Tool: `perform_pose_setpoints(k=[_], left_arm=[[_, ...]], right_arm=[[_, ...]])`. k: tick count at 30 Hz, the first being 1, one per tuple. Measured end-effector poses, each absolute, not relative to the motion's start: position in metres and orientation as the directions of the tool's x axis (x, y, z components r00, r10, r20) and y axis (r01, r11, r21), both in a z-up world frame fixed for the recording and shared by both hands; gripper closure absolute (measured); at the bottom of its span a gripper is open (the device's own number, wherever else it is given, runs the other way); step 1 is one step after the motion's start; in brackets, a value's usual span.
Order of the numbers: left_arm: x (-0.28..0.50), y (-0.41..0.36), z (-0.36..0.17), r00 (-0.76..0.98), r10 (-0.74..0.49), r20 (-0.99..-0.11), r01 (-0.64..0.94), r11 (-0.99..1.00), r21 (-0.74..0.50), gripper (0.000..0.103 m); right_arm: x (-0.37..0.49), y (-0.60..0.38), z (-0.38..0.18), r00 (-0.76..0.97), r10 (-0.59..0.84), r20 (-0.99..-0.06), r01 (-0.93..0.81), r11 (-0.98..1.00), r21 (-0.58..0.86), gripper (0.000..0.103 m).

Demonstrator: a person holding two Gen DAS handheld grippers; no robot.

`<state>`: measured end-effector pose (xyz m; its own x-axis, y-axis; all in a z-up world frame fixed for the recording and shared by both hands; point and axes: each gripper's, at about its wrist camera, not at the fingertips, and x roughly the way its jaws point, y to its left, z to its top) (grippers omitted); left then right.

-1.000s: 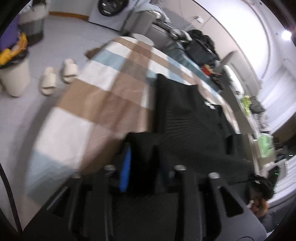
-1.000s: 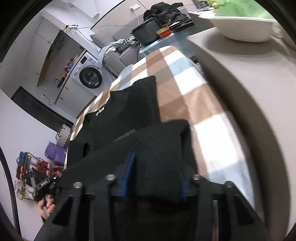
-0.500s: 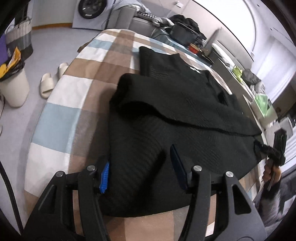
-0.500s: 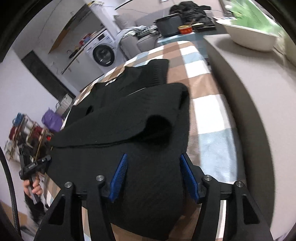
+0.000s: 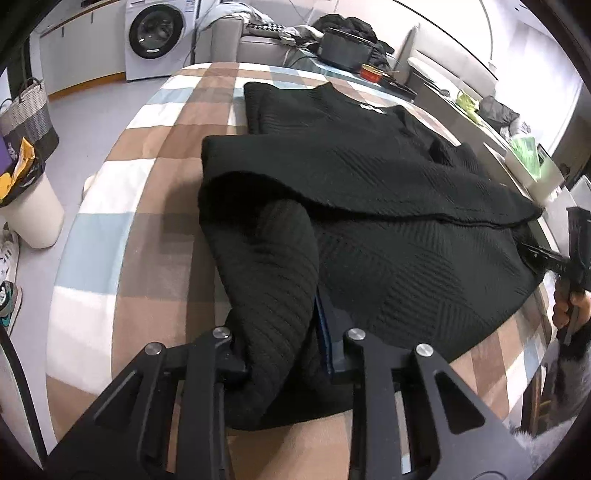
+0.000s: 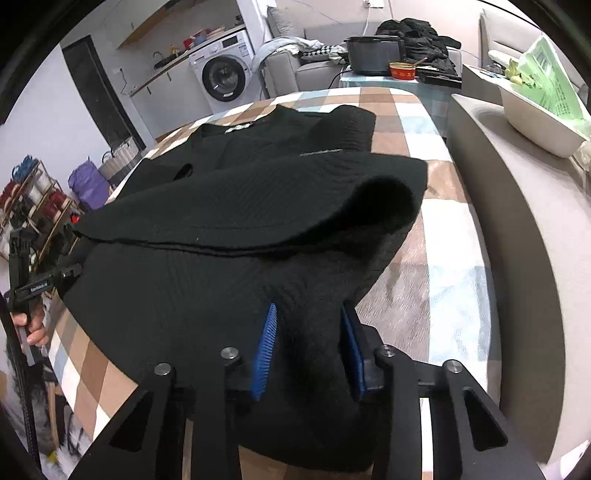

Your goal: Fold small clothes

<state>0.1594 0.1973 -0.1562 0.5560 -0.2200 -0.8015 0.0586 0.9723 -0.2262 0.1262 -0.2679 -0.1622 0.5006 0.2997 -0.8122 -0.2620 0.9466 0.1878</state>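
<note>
A black knit sweater lies on a table with a checked cloth, its lower part folded up over the body. It also shows in the right wrist view. My left gripper is shut on a bunched fold of the sweater at its near left corner. My right gripper is shut on the bunched fabric at the near right corner, blue pads pressing it from both sides. Each gripper shows at the far edge of the other's view.
A white bin and a woven basket stand on the floor at left. A washing machine and a sofa are behind the table. A counter with a white bowl runs along the right side.
Both grippers let go of the folded-over hem, opened, then dropped to the sweater's near corners and closed on bunched fabric there.
</note>
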Motion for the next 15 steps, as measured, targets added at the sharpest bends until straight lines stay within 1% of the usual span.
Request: perform_pose_setpoints(k=[4,9,10,12,15], left_arm=[[0.138,0.198,-0.155,0.543,-0.224,-0.809,0.068,0.972,-0.223,0.081],[0.096,0.207,-0.154,0.529,-0.258,-0.808,0.068,0.962,-0.263,0.081],[0.089,0.208,-0.154,0.528,-0.265,-0.807,0.067,0.960,-0.271,0.081],[0.084,0.213,-0.153,0.528,-0.275,-0.804,0.055,0.955,-0.291,0.080],[0.084,0.224,-0.147,0.531,-0.288,-0.797,0.013,0.943,-0.332,0.077]], right_arm=[[0.110,-0.265,-0.162,0.473,0.296,-0.830,-0.295,0.941,0.168,0.069],[0.074,-0.274,-0.160,0.438,0.309,-0.844,-0.316,0.932,0.178,0.068],[0.068,-0.278,-0.160,0.436,0.313,-0.844,-0.312,0.932,0.184,0.067],[0.063,-0.287,-0.158,0.439,0.314,-0.842,-0.281,0.938,0.204,0.059],[0.064,-0.300,-0.149,0.469,0.335,-0.817,-0.239,0.939,0.247,0.058]])
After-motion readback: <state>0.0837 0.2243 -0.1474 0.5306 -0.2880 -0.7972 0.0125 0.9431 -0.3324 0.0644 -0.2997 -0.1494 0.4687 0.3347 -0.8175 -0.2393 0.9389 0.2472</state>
